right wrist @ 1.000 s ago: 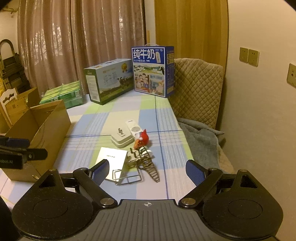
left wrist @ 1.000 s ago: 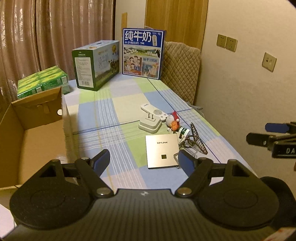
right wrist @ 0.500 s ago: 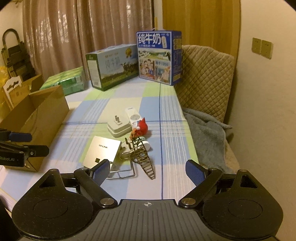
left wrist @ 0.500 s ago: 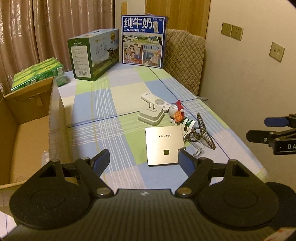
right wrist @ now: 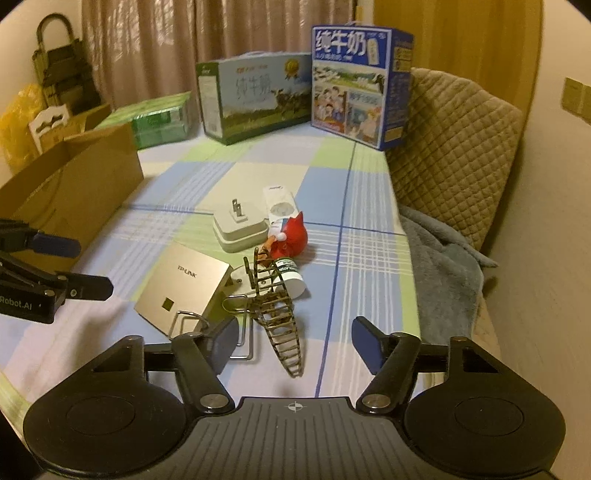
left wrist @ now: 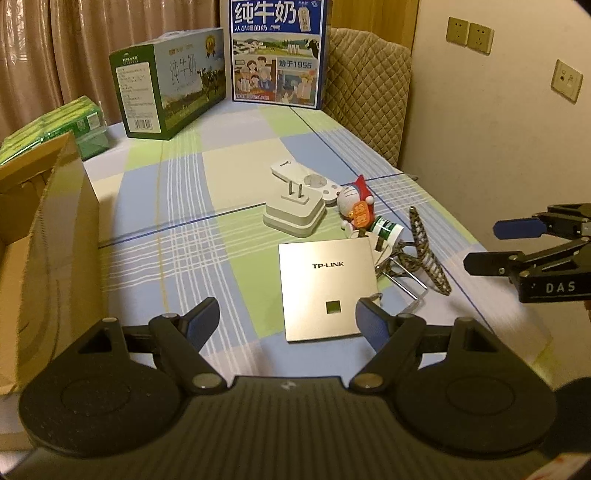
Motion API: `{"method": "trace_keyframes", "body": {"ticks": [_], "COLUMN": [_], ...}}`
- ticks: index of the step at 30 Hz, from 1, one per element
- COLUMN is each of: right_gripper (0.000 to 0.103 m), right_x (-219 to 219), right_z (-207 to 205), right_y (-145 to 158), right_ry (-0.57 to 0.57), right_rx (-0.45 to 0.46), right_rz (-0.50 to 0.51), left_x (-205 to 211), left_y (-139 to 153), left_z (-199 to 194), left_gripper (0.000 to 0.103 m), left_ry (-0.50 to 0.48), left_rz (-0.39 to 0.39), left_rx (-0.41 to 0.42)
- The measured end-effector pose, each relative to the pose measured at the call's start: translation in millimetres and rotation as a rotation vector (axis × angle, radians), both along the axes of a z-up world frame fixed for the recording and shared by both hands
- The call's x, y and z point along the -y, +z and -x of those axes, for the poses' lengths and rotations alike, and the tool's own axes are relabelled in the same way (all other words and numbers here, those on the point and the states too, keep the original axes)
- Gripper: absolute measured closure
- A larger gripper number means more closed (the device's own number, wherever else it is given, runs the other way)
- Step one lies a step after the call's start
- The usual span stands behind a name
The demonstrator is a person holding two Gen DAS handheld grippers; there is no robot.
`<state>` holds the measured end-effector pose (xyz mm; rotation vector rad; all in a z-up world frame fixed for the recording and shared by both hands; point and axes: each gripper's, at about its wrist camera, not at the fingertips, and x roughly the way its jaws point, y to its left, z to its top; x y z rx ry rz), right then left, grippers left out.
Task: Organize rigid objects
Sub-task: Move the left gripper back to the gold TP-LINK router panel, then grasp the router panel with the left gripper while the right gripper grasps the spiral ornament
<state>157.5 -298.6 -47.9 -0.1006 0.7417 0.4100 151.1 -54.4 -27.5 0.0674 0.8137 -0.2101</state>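
Silver panel (left wrist: 325, 288) reads "TP-LINK"; blue carton (left wrist: 279, 51) reads "1956".

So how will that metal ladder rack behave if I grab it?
The rack looks like thin open wire, so probably light and stiff. It leans against the bottle and wire stand, so it may snag or tip.

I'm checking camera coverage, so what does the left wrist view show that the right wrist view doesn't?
Only the left wrist view shows the wall sockets and the toy's face. Only the right wrist view shows the grey blanket, yellow bag and folded trolley. Both show the TP-LINK box, white plug adapter, wire rack, cardboard box and milk cartons.
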Motion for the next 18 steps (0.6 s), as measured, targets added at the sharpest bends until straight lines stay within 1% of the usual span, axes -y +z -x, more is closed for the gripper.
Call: {"method": "trace_keyframes", "body": {"ticks": [9, 16, 18], "right_gripper": [0.053, 0.056, 0.059], "right_x": [-14.8, -23.8, -25.6], "right_z": [-28.4, -44.6, -47.7], "right_y": [-24.9, -37.2, -40.0], "right_ry": [0.070, 0.092, 0.098], "right_rx": [-0.026, -0.051, -0.057], "right_rz": [0.040, 0.061, 0.063], "left_x": [0.4, 0.0, 0.3], "left_y": [-17.9, -24.9, -26.3], "left_z": [-18.2, -26.3, -28.8], "left_gripper": [0.025, 0.025, 0.025], "left_ry": [0.002, 0.005, 0.006], "left_rz": [0.001, 0.007, 0.010], "left_rx": [-0.021, -0.032, -0.033]}}
